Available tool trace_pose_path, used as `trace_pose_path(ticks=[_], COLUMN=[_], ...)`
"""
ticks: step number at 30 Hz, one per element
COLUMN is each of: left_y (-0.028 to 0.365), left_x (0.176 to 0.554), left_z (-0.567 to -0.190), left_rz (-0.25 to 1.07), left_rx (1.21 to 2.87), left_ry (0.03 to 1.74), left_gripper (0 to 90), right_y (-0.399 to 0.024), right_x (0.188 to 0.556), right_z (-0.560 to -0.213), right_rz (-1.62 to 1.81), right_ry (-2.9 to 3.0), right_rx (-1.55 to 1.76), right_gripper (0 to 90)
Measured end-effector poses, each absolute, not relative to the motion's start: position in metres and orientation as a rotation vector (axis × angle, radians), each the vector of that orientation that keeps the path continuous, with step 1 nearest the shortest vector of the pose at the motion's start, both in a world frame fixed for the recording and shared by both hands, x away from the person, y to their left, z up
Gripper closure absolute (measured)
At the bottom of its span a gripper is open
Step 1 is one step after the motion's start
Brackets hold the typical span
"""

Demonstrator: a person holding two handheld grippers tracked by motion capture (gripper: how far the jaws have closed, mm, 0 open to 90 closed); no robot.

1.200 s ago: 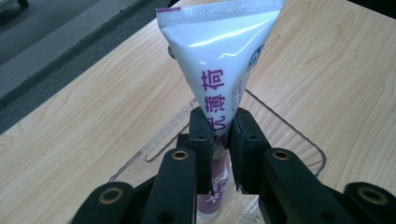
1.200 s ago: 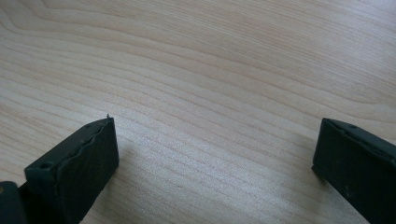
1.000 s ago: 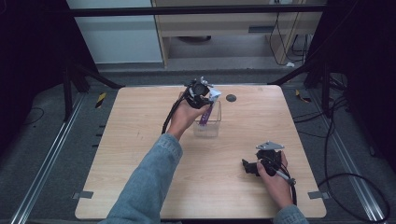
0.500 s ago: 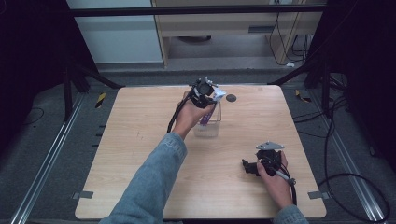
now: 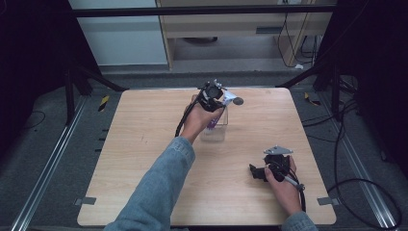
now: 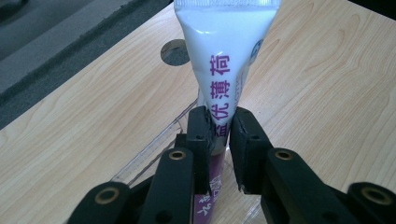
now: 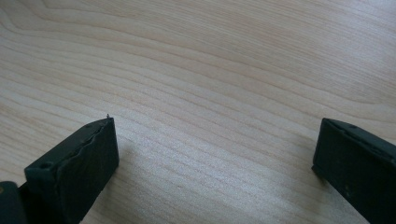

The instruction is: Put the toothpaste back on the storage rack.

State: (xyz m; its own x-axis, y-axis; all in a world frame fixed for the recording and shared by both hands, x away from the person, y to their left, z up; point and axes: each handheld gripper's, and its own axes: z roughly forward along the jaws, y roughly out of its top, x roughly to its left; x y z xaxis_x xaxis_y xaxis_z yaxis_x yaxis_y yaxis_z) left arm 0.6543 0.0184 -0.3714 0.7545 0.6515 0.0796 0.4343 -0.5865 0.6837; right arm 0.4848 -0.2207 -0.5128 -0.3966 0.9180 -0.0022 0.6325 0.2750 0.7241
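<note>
My left tool (image 6: 219, 135) clamps the white tube (image 6: 224, 56) at its printed waist, directly above the clear container (image 5: 215, 127). My right tool (image 7: 215, 154), well apart, rests on the table (image 5: 144, 130), jaws wide, holding nothing.

white tube (image 6: 219, 51) (purple lettering), pale woodgrain table (image 6: 327, 84).
</note>
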Motion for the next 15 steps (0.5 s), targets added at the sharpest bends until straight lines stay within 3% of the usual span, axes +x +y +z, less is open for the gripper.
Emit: trace_pose_path(ticks=[15], left_y=[0.0193], left_x=[0.6516], left_z=[-0.3717], left_rz=[0.405], left_rx=[2.279], left_ry=[0.807], left_gripper=[77.0], right_y=[-0.2208], right_x=[0.4848], right_z=[-0.5128], right_rz=[0.910], right_ry=[2.128], right_rx=[1.397], right_gripper=[0.4])
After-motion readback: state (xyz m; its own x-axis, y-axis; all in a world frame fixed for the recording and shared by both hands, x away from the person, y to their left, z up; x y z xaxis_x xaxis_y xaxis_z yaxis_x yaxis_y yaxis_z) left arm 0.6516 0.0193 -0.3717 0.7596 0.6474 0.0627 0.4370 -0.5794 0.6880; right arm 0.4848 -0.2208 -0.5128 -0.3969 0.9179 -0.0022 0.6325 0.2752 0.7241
